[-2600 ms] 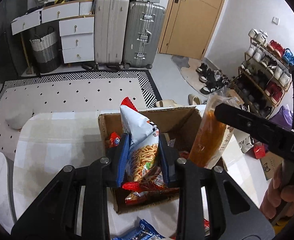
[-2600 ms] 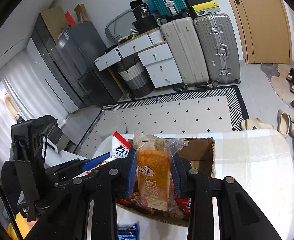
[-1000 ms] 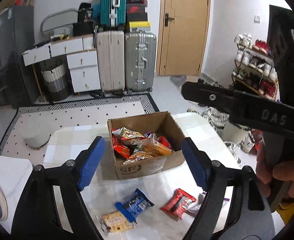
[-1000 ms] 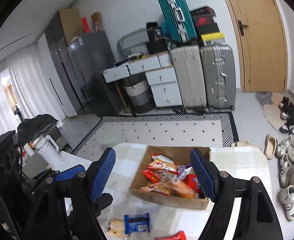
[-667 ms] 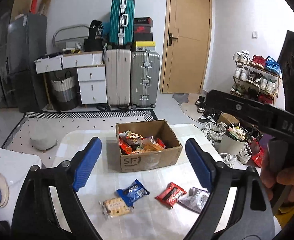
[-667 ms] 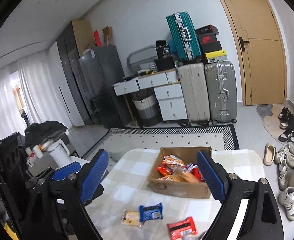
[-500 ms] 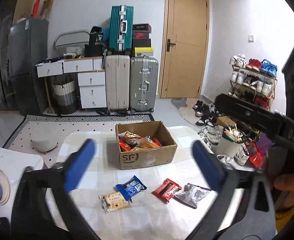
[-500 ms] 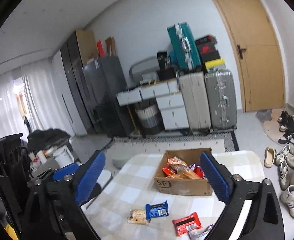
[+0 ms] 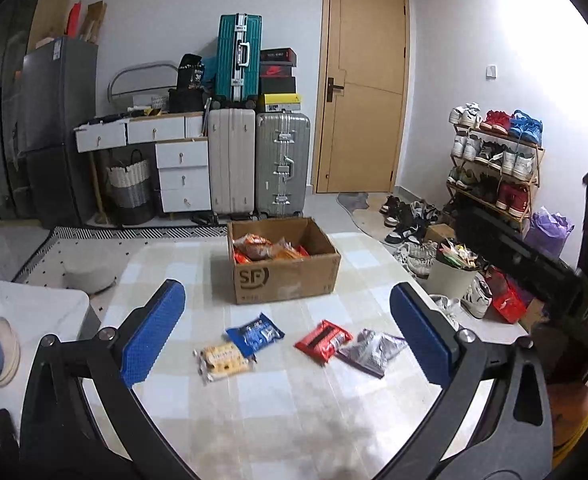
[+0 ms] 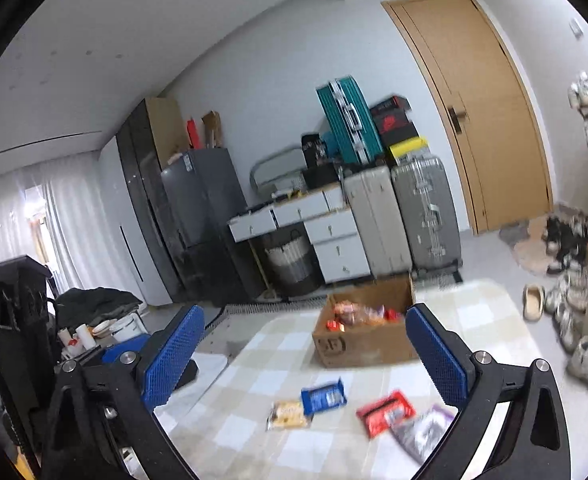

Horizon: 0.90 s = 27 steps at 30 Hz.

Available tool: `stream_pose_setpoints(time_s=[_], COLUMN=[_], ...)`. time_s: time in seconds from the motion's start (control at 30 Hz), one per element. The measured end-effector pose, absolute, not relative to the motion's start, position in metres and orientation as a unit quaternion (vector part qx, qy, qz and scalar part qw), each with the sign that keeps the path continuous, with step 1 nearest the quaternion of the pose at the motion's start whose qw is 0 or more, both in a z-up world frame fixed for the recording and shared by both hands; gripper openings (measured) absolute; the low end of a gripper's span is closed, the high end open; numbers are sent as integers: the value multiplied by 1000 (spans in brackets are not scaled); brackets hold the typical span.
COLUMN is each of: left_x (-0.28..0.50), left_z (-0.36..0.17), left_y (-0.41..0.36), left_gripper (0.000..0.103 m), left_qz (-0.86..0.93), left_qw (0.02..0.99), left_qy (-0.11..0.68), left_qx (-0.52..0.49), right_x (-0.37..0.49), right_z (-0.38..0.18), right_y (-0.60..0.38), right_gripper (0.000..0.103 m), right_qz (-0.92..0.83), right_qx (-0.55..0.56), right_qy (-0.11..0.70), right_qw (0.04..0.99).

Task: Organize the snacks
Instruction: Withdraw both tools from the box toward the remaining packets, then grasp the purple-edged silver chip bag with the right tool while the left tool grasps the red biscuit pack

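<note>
A cardboard box point(image 9: 286, 276) point(image 10: 363, 344) full of snack bags stands at the far side of the checked table point(image 9: 294, 408). In front of it lie a yellow biscuit pack point(image 9: 222, 360) point(image 10: 288, 414), a blue packet point(image 9: 255, 334) point(image 10: 322, 398), a red packet point(image 9: 323, 340) point(image 10: 385, 412) and a silver-purple bag point(image 9: 369, 352) point(image 10: 421, 436). My left gripper point(image 9: 286, 294) is open and empty, well back from the box. My right gripper point(image 10: 303, 314) is held higher and nearly level; its jaws are opening with nothing between them.
A bin point(image 9: 451, 276) and a shoe rack point(image 9: 493, 168) stand right of the table. Suitcases point(image 9: 282, 164), drawers and a door line the back wall. A white side table point(image 9: 34, 308) with a blue cup sits at the left.
Both grippers let go of their snack bags in the box, drew back from it and spread their jaws wide. The loose packets on the table came into view.
</note>
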State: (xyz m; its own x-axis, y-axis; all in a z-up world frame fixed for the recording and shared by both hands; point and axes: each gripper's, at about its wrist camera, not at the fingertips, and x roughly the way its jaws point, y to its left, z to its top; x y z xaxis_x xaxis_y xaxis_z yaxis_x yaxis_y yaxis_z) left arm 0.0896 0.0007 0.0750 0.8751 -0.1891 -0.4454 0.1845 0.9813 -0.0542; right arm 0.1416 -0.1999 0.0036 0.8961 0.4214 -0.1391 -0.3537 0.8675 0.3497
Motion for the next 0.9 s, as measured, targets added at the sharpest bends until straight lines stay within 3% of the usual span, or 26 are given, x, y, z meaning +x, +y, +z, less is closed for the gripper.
stream_pose_setpoints(time_s=[0.17,0.5,0.9], left_x=[83,140,231], left_z=[53,-10,-103], left_y=[-4,-40,-51], left_gripper=[102,102,102], left_qz=[-102,-120,-143], left_qw=[966,949,918], left_qy=[238,291,369], left_qx=[-8,24,-9], right_x=[137,139,231], right_z=[-29,-92,-191], right_y=[-207,-227,-256], right_gripper=[102,102,102], right_qz=[174,126,119], right_qx=[155,128,201], right_qy=[137,183,366], right_qw=[963,967,901])
